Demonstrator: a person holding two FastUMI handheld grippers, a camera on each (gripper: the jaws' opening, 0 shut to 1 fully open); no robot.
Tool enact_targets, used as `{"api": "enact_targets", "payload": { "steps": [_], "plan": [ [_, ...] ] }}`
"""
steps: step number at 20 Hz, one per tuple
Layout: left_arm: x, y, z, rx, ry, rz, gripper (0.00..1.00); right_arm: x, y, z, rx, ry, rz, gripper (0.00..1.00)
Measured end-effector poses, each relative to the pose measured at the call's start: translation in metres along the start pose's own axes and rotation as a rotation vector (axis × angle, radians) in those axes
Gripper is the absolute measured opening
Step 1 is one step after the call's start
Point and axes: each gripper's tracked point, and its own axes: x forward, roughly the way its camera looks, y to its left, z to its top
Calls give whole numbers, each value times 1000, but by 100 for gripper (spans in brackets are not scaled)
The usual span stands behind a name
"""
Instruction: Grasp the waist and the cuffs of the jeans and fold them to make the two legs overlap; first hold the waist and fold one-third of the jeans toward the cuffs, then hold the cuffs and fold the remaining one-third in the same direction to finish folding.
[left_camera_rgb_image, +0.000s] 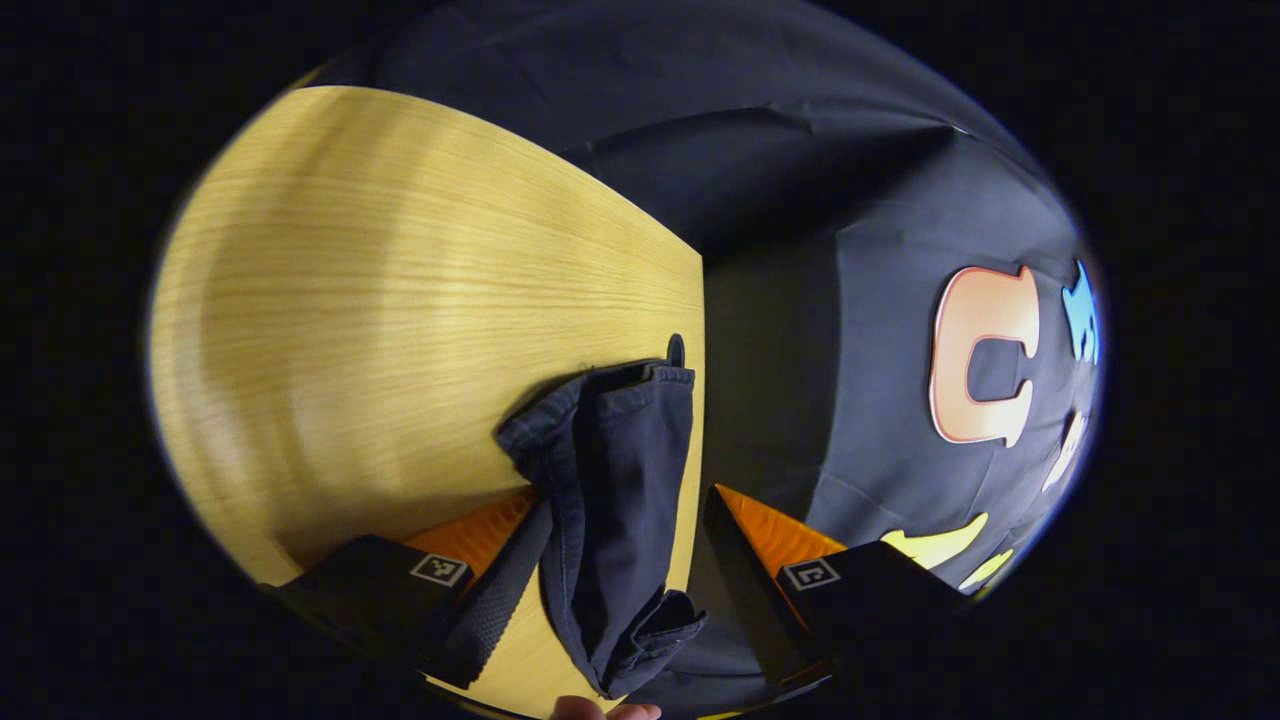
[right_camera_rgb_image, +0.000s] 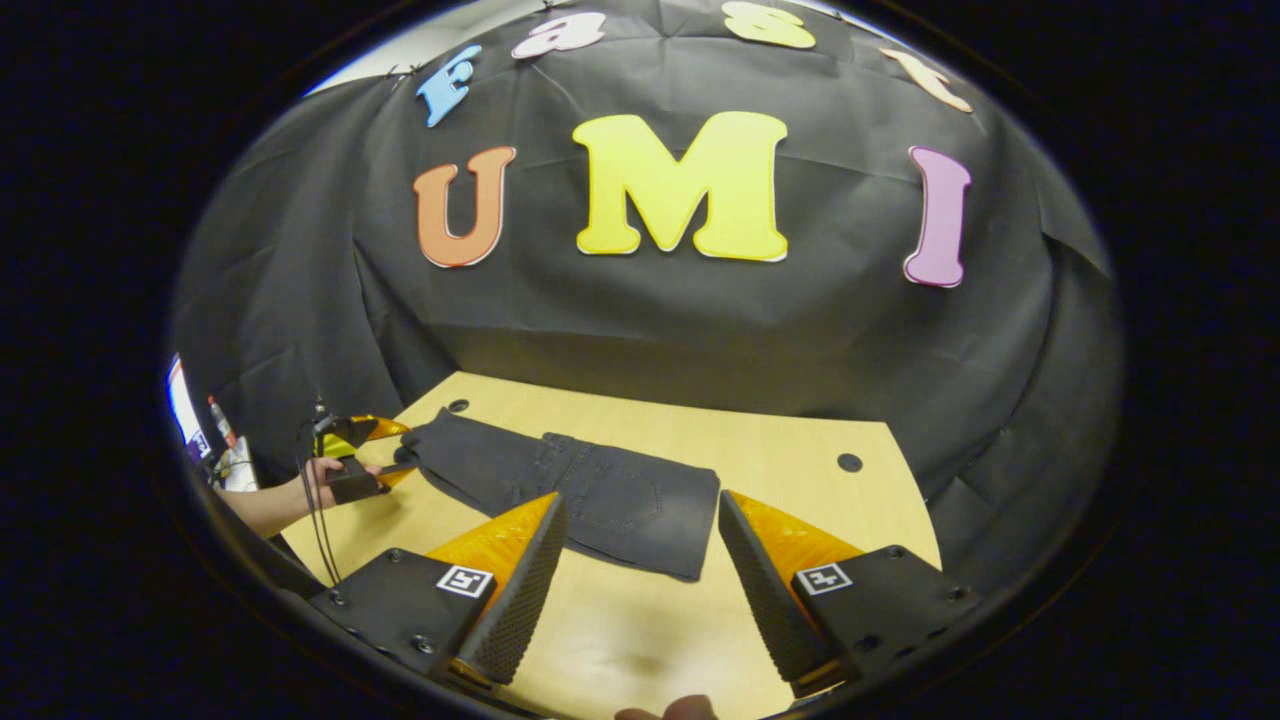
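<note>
So the jeans (right_camera_rgb_image: 590, 490) are lying flat on the wooden table (right_camera_rgb_image: 800, 450) in the right gripper view, already doubled over with the waist end toward the right and the cuff end at the far left. The right gripper (right_camera_rgb_image: 640, 560) hovers just above the near edge of the jeans with its 2 fingers spread wide and nothing between them. In the left gripper view the left gripper (left_camera_rgb_image: 625, 560) sits at the table's edge with the cuffs (left_camera_rgb_image: 610, 480) bunched between its spread fingers, but whether both actually press the fabric I can't tell.
</note>
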Motion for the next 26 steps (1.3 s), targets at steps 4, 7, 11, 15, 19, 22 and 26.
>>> {"api": "enact_targets", "payload": {
  "steps": [4,7,11,15,19,22,26],
  "plan": [
    [24,-5,-1,25,5,-23,96,3,-9,-15,28,28,-14,94],
    [37,4,-2,-30,-2,-9,55,5,-12,-16,47,28,-28,92],
    [41,4,-8,15,10,-14,36,-6,-31,-27,78,34,-60,94],
    [36,-1,-8,-4,2,-26,12,-12,-40,-30,117,34,-81,91],
    [19,-23,-12,81,-11,-39,4,-22,-37,-26,97,12,-73,94],
    [-10,-61,-21,166,-44,-92,4,-32,-32,-20,89,-24,-66,91],
    [-50,-115,-63,305,-74,-164,4,-46,-30,-16,104,-65,-50,92]
  ]
}}
